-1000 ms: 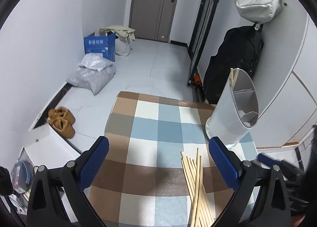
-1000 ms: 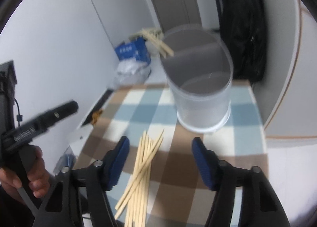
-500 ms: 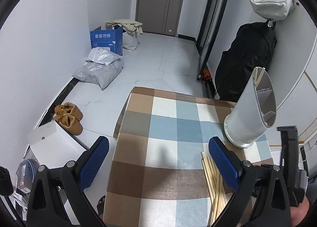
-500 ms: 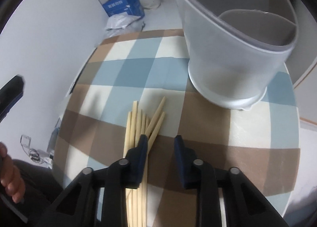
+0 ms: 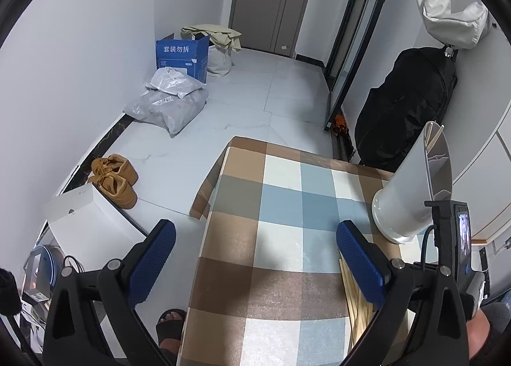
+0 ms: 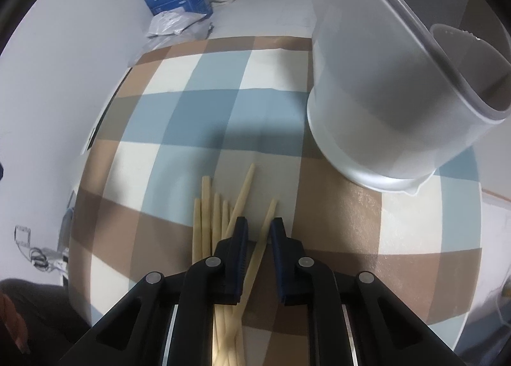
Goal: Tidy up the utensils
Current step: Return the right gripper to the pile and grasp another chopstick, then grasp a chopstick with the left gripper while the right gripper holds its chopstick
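Several wooden chopsticks (image 6: 210, 222) lie in a loose bundle on the checked tablecloth (image 6: 191, 117). My right gripper (image 6: 258, 225) is low over them, its jaws nearly shut around one chopstick (image 6: 262, 238) that still lies on the cloth. A white divided utensil holder (image 6: 383, 94) stands just beyond, to the right. In the left wrist view the holder (image 5: 412, 193) holds two chopsticks (image 5: 432, 136), and the bundle (image 5: 354, 302) lies at lower right. My left gripper (image 5: 252, 257) is open and empty above the cloth's left part.
The table edge (image 5: 207, 193) drops to a tiled floor with brown shoes (image 5: 115, 181), a white box (image 5: 86, 219), grey bags (image 5: 169, 101) and a blue carton (image 5: 182, 53). A black bag (image 5: 405, 104) leans on the wall behind the holder.
My right gripper has dropped onto the bundle and narrowed its jaws around one chopstick. My left gripper has drifted left and back, away from the chopsticks.
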Demonstrator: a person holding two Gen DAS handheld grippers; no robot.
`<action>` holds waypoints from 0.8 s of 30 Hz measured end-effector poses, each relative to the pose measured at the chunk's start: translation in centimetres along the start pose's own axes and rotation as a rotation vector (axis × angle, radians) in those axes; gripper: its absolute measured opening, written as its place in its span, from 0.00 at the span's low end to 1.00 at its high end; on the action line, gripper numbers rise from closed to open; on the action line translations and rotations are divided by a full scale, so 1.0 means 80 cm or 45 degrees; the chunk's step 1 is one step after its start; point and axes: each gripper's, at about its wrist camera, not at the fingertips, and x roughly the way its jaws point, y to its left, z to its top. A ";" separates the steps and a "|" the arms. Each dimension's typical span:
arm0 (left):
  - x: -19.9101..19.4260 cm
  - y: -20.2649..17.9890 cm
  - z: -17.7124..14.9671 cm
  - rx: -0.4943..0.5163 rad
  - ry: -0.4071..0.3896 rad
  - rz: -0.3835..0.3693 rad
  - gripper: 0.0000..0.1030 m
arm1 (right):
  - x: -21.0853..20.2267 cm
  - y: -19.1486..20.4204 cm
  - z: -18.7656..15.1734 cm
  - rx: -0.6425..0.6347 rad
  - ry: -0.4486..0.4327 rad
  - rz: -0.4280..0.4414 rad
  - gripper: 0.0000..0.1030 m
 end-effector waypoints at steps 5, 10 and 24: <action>0.001 0.003 -0.002 0.007 0.007 0.009 0.95 | -0.006 -0.015 -0.008 0.091 -0.020 0.055 0.05; 0.007 -0.002 -0.004 0.023 0.057 -0.030 0.95 | -0.037 -0.034 -0.019 0.168 -0.137 0.127 0.04; 0.038 -0.078 -0.023 0.212 0.226 -0.042 0.95 | -0.120 -0.158 -0.069 0.557 -0.435 0.497 0.04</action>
